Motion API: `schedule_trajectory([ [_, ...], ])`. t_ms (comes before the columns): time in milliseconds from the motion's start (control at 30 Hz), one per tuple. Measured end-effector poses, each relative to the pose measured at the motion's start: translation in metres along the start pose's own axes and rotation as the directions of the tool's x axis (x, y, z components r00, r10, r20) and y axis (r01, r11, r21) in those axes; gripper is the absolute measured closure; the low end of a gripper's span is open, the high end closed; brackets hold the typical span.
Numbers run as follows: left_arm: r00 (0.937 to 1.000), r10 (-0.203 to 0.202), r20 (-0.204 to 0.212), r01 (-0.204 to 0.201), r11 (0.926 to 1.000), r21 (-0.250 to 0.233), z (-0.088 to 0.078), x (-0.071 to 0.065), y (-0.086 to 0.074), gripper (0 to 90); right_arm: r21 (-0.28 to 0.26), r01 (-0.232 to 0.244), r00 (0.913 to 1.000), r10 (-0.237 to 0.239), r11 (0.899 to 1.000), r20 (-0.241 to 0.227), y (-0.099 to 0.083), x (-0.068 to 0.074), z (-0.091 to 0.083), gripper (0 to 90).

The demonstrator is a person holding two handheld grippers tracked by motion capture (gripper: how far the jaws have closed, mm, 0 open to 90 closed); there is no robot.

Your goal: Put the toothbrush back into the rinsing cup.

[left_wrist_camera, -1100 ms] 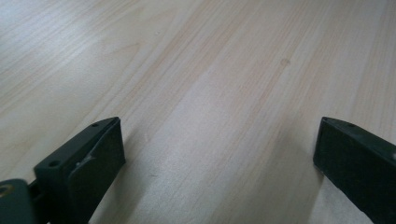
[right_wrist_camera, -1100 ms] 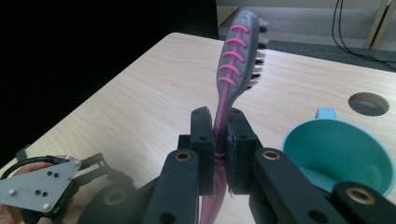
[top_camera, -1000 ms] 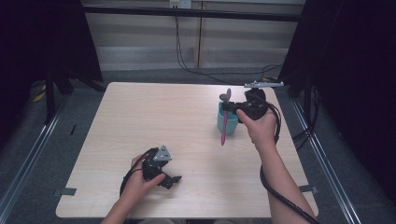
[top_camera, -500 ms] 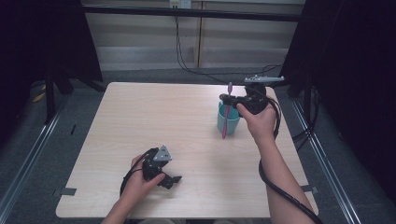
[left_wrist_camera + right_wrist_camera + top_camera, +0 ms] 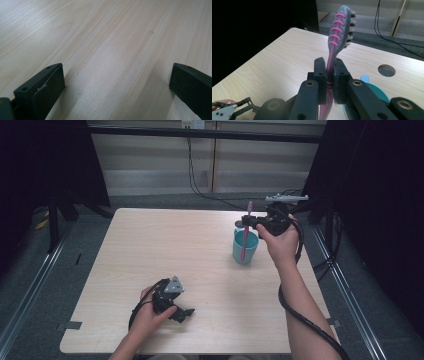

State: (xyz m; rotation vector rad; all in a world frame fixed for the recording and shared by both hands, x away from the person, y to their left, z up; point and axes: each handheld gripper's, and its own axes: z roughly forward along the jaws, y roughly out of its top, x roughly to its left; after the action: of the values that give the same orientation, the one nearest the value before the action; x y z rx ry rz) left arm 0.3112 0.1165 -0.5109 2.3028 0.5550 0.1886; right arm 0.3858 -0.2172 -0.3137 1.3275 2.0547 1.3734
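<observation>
On pale wood table (image 5: 150,250), teal cup (image 5: 245,247), dark curtains (image 5: 380,195)

Layout: cup (image 5: 245,247) standing on the desk (image 5: 200,250) toward its far right; toothbrush (image 5: 246,232) upright, lower end inside the cup, gripped between the jaws of the right claw (image 5: 248,220) above it. Left claw (image 5: 181,313) rests on the desk near its front edge, left of centre.

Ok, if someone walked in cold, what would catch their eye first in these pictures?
Probably the pink toothbrush, pinched upright in the right claw above the teal cup at the table's far right. Next, the left claw, resting open on the bare wooden table near its front edge, with nothing between its jaws.
</observation>
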Motion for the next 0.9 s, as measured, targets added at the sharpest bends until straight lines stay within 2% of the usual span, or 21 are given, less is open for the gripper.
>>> schedule_trajectory([
  [400, 1.0000, -0.002, 0.000, 0.002, 1.0000, -0.002, 0.000, 0.000, 0.000, 0.0, -0.036, -0.021, 0.9994, 0.022, 0.999, 0.026, 0.006, -0.012, 0.002, 84.1],
  [900, 1.0000, -0.002, 0.001, 0.002, 1.0000, -0.002, 0.000, 0.000, 0.000, 0.0, -0.059, -0.024, 0.9978, 0.027, 0.998, 0.060, 0.012, -0.016, 0.010, 84.1],
])
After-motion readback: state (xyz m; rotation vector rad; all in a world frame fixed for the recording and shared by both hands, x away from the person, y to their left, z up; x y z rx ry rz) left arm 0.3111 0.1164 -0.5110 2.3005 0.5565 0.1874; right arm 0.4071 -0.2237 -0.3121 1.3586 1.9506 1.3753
